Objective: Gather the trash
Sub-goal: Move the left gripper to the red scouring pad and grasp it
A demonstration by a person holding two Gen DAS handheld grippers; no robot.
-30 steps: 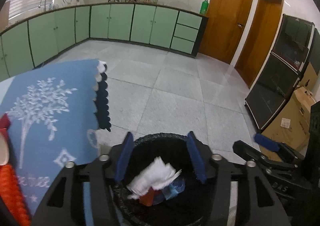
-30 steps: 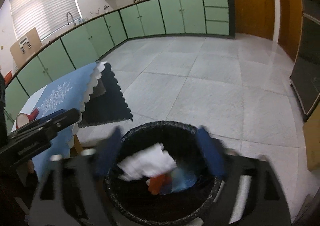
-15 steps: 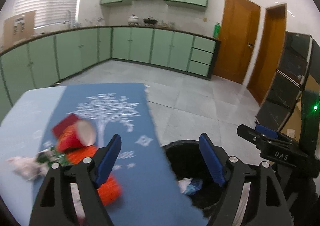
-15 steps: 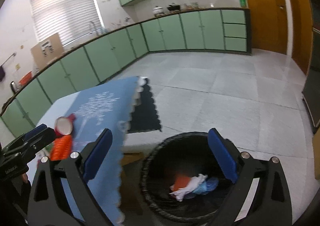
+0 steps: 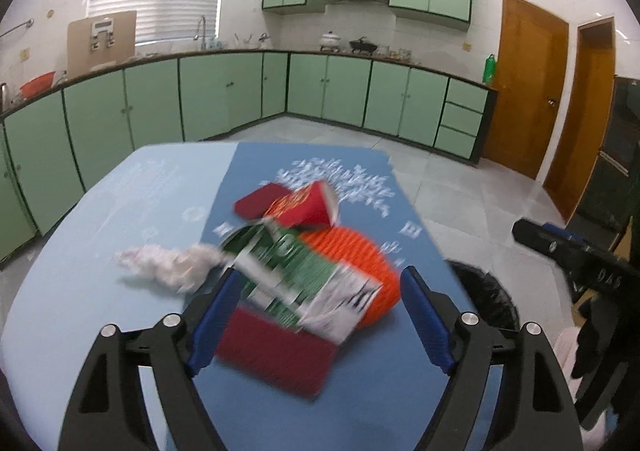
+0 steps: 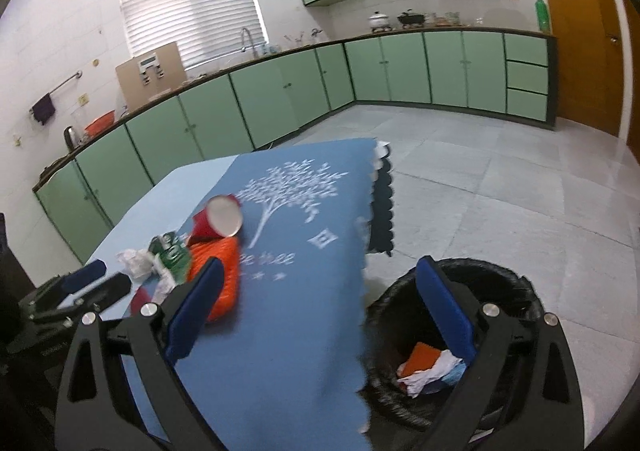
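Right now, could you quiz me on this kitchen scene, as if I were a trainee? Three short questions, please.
1. True or false: the red cup stands upright on the table.
2. Where does the black bin stand: A) on the table, B) on the floor beside the table, C) on the counter?
3. Fill in: between the fingers of the left gripper nothing is held, so it is ____.

Key: 1 false, the cup lies on its side. 2 B. 3 open, poised above the green wrapper and orange packet.
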